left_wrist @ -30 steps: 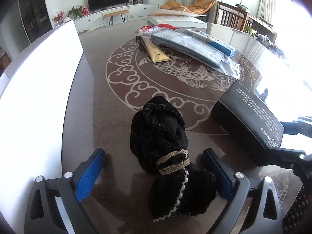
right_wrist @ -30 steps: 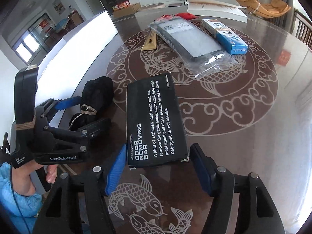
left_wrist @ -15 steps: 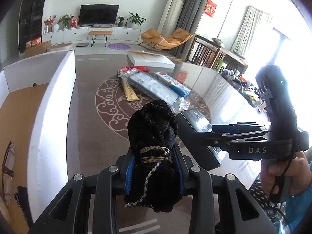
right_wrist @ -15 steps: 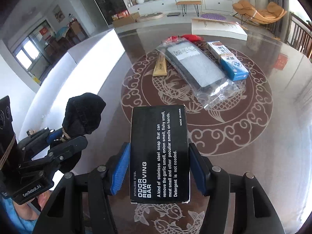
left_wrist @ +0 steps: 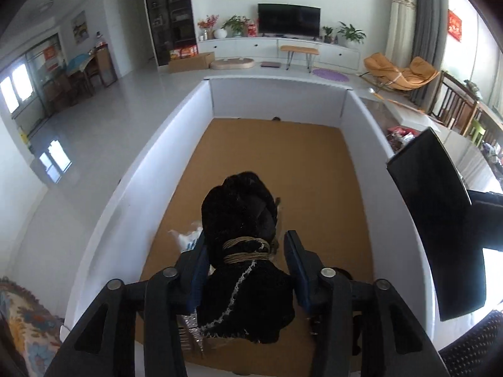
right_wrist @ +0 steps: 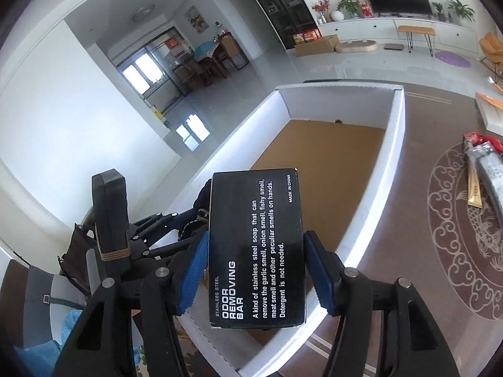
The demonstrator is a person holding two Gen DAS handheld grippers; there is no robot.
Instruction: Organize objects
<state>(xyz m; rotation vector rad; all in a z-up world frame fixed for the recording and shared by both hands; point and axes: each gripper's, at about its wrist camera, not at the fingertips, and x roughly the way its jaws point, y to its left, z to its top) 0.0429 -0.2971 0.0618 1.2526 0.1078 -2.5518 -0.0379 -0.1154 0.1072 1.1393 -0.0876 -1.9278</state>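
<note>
Left tongs [left_wrist: 243, 270] dangle black bundle [left_wrist: 242, 251] inside white-walled box [left_wrist: 355, 119].

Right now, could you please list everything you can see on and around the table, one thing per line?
Black cloth bundle: one, tied with tan cord, between the left claw's fingers, above the box.
Black carton: one, white print, in the right claw, over the box's near wall.
White box: one, brown floor, open top.
Gold flat pack: one, on the table.
Clear bag: one, grey contents, beside it.
Left claw: black, blue pads.
Right claw: black, blue pads.
</note>
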